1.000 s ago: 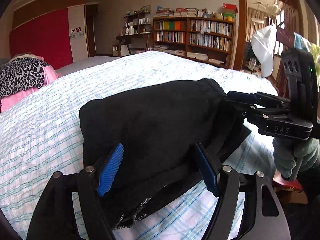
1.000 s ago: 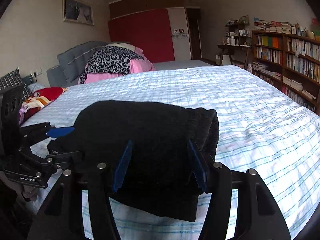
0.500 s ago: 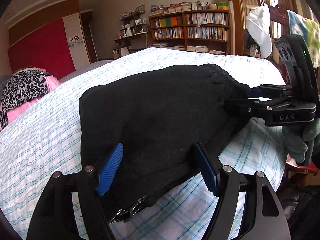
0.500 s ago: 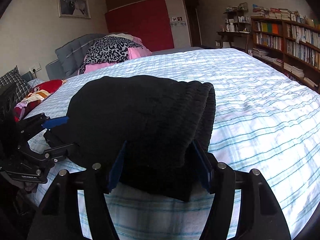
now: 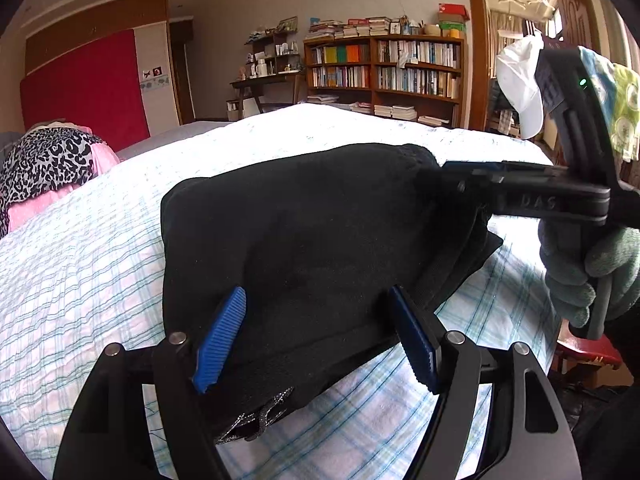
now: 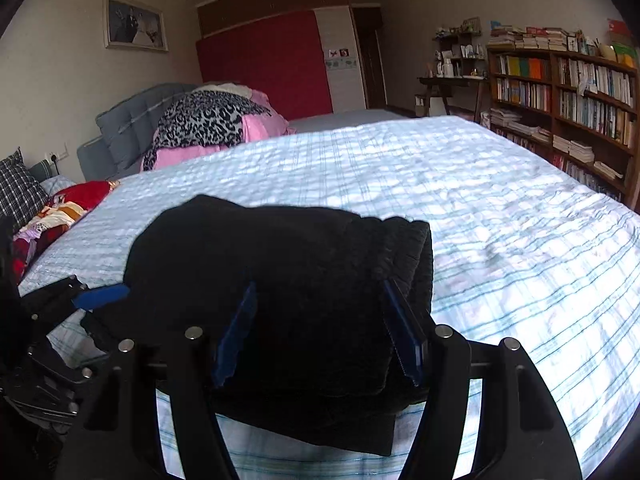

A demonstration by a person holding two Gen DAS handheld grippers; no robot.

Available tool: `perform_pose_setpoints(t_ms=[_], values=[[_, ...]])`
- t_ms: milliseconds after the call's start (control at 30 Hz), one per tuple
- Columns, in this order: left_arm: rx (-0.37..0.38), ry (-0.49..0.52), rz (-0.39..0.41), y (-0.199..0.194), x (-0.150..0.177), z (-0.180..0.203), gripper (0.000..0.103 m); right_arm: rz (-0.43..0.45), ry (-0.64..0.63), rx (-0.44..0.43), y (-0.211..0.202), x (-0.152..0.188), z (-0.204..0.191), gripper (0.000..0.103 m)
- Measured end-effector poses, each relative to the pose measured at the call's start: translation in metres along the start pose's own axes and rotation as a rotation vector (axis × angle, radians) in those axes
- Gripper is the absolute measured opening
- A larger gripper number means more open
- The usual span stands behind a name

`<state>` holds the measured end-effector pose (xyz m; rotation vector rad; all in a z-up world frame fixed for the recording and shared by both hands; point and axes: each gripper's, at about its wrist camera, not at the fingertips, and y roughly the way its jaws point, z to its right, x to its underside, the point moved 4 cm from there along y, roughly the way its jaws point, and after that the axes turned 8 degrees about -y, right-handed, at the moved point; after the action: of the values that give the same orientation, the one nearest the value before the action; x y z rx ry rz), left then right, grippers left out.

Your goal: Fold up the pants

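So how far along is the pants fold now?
Mostly done: the black pants sit as a compact, layered bundle on the checked bedspread. In hand: the left tongs and right tongs straddle it, open. Left: perhaps squaring the loose lower edge and releasing.

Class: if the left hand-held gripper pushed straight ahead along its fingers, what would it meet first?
The black pants: the left hand-held gripper already has the folded bundle between its fingers, so more cloth lies ahead.

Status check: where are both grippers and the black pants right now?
Left gripper and right gripper: both open, fingers straddling the near edge of the pants. Pants folded into a thick bundle on the bed. Nothing in the way.
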<state>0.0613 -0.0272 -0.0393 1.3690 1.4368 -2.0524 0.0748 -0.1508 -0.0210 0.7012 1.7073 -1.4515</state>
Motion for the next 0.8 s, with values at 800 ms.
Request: perform_pose_setpoints(t_ms=[800], values=[[0.088, -0.457, -0.069, -0.001, -0.042, -0.097, 0.092, -0.124, 0.367, -0.236, 0.016, 0.012, 0.061, 0.097]])
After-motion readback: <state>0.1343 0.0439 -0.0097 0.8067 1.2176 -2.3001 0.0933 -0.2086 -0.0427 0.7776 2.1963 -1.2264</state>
